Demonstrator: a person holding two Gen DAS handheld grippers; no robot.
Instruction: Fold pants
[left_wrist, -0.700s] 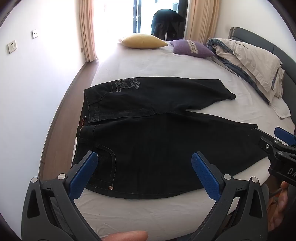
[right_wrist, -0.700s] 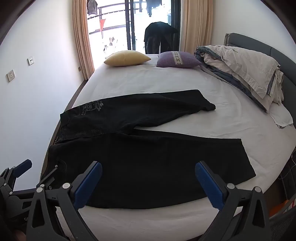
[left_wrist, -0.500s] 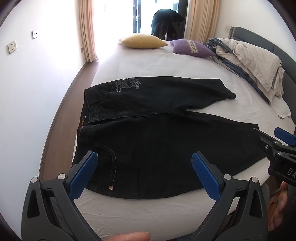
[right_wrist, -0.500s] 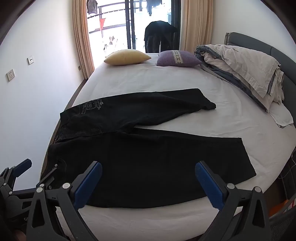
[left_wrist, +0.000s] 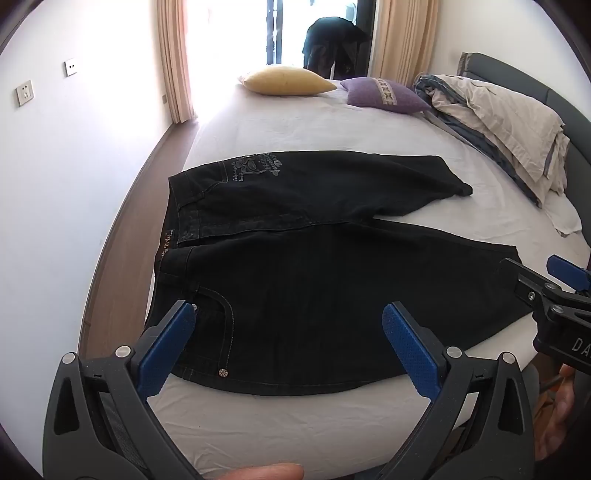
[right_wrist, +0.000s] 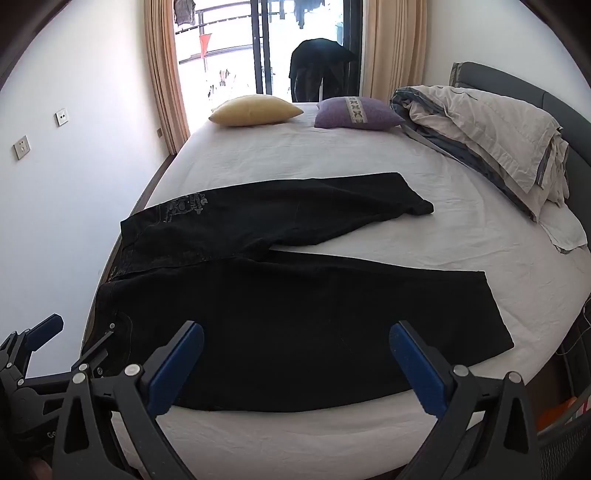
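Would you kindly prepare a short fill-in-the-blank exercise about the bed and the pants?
1. The black pants lie spread flat on the ____.
2. Beside the purple cushion lies a ____ cushion.
3. Both the left tool and the right tool have their jaws ____.

Missing words: bed; yellow; open

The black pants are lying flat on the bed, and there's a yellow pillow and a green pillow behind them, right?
Nearly right. The black pants do lie flat on the bed, and the yellow pillow is behind them, but the other pillow is purple, not green. The right wrist view shows both pillows side by side near the window.
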